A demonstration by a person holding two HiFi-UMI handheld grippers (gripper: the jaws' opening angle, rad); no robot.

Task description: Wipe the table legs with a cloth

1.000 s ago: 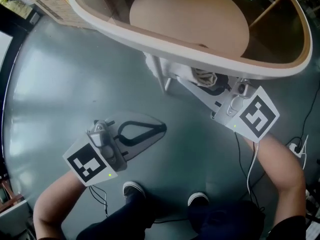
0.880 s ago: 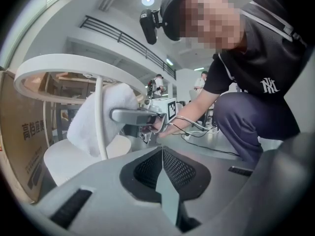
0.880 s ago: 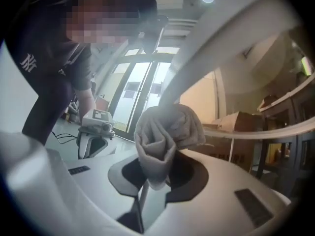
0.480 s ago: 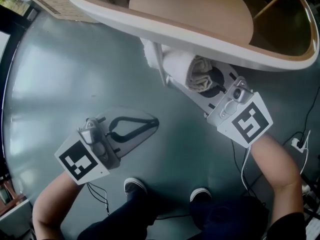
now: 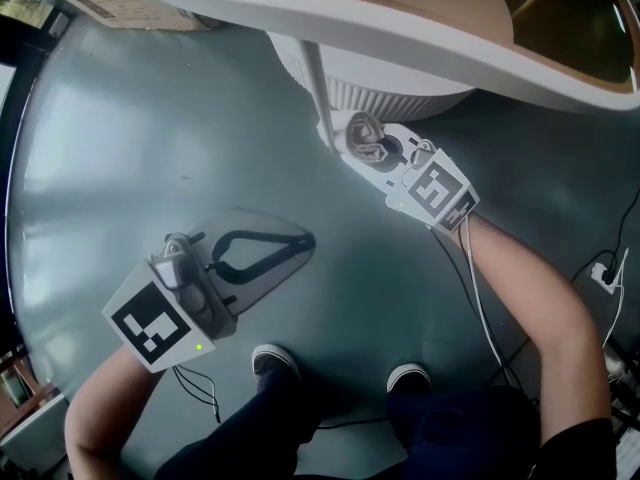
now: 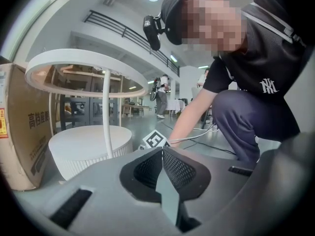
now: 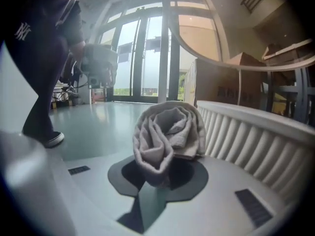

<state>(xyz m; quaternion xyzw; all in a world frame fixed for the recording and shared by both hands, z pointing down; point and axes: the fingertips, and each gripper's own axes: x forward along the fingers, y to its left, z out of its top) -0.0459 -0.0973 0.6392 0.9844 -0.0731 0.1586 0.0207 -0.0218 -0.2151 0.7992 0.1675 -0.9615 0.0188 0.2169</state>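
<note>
Floor (image 5: 150,138) of grey-green finish takes up most of the head view, and the person is seen crouched on it. Above it the table (image 5: 330,16) is shown by its white rim, with a round ribbed base (image 5: 400,93) beneath. One thin white leg (image 5: 315,88) runs from the rim down to the edge of that base.

The left gripper (image 5: 300,243) is held over bare floor, well apart from the table. Its jaws are pressed together with nothing between them, as confirmed in the left gripper view (image 6: 162,154).

The right gripper (image 5: 385,153) is placed low, near the foot of the leg. Its jaws are clamped on a rolled grey cloth (image 5: 366,138), which sticks out past the tips.

The cloth (image 7: 167,134) is located just beside the lower end of the leg (image 7: 164,43). Contact between the two cannot be confirmed from any view.

Progress is judged as early to middling: the cloth is gripped and presented at one leg. No mark is visible to show which parts are wiped. Strokes along this leg, and any other legs, are taken as outstanding.
</note>
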